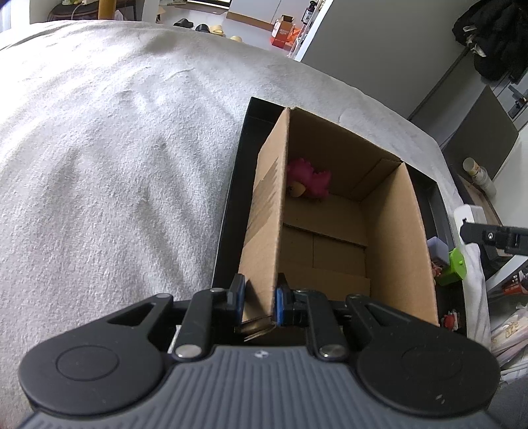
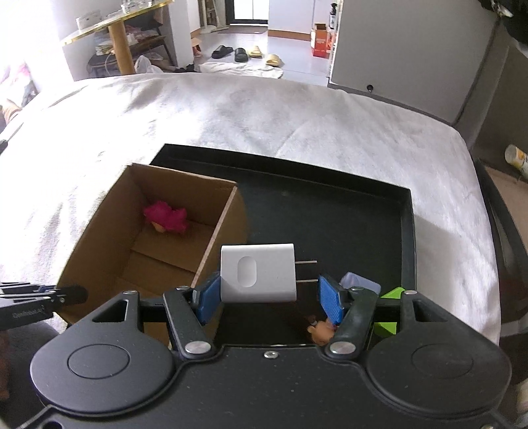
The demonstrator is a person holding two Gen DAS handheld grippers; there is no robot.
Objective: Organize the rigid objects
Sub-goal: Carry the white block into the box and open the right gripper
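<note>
My left gripper [image 1: 259, 293] is shut on the near left wall of an open cardboard box [image 1: 396, 237], which stands in a black tray [image 1: 231, 214]. A pink plush toy [image 1: 308, 180] lies in the box's far corner. My right gripper [image 2: 269, 290] is shut on a white charger plug [image 2: 257, 270], one blue pad on its body and the other at its prong tips. It hangs above the tray [image 2: 313, 204], just right of the box [image 2: 99, 237]. The left wrist view catches the charger [image 1: 470, 214] at its right edge.
A green block [image 2: 391, 293], a pale lavender box [image 2: 359, 282] and a small figurine [image 2: 320, 331] lie in the tray's near right corner. The tray rests on a white blanket [image 2: 264, 115] on a bed. Beyond the bed are slippers [image 2: 231, 52] and a round table [image 2: 115, 23].
</note>
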